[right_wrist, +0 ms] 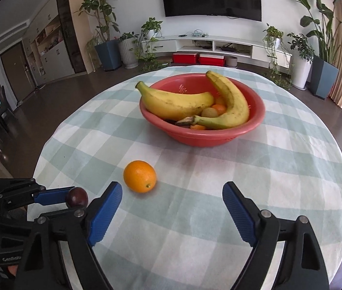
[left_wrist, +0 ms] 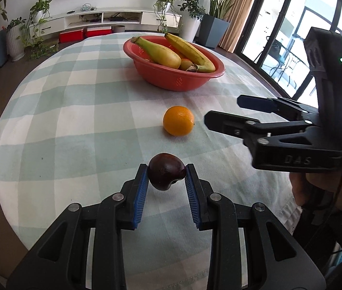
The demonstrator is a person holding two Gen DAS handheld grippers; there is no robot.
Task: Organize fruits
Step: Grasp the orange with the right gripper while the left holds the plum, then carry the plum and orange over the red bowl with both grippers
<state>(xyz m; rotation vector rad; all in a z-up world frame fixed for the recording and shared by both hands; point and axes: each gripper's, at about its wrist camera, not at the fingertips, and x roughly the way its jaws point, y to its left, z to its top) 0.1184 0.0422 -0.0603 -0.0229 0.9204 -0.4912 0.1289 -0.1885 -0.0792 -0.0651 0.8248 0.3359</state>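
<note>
Dark plum pinched, orange waiting

Dark red and nearly round, the plum [left_wrist: 166,174] sits pinched between the blue fingers [left_wrist: 140,194] of the left gripper [left_wrist: 167,177], apparently lifted just off the checked cloth of the surface [left_wrist: 74,125]. Being so round, it has no long axis to speak of. Beyond it lies the orange [right_wrist: 139,176], alone on the cloth, its small stem end turned toward the near edge. The right gripper [right_wrist: 172,194] hovers with fingers spread wide and empty; the orange lies ahead and a little left of its gap, nearer this hand than the other. Farthest off stands the red bowl [right_wrist: 259,104], straight ahead of the plum, with two bananas [right_wrist: 178,105] lying across it over smaller fruit
</note>
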